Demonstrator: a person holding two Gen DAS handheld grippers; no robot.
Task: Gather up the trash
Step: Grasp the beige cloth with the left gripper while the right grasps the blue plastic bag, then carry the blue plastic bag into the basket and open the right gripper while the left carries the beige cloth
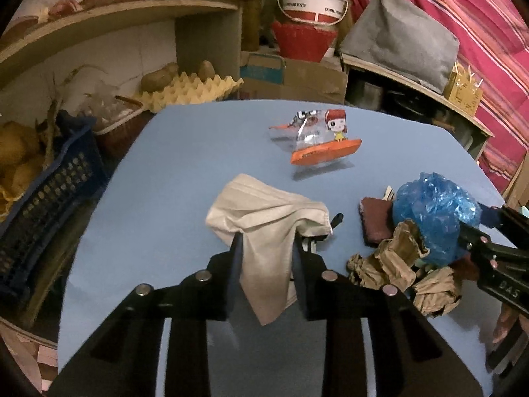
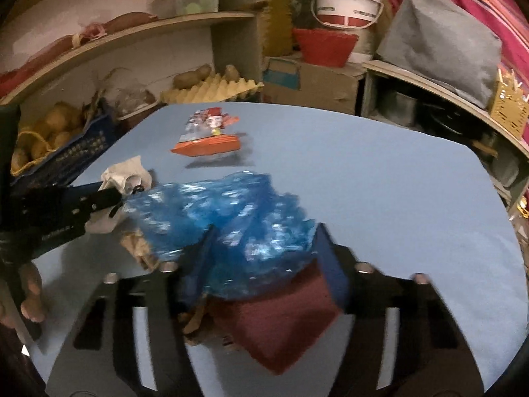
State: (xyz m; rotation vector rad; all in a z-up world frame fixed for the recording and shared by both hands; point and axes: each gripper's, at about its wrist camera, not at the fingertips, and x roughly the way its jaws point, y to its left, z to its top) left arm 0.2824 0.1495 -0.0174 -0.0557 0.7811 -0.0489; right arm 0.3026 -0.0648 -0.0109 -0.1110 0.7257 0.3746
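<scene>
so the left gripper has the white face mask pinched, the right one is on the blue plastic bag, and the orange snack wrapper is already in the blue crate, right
Not quite: the orange snack wrapper lies on the blue table, not in the blue crate, as the left wrist view shows. The left gripper does pinch the white face mask, and the right gripper is at the blue plastic bag.

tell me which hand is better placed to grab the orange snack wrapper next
Neither is free. The left gripper is shut on the face mask, and the right gripper's jaws straddle the blue plastic bag. The wrapper lies straight beyond the left.
</scene>
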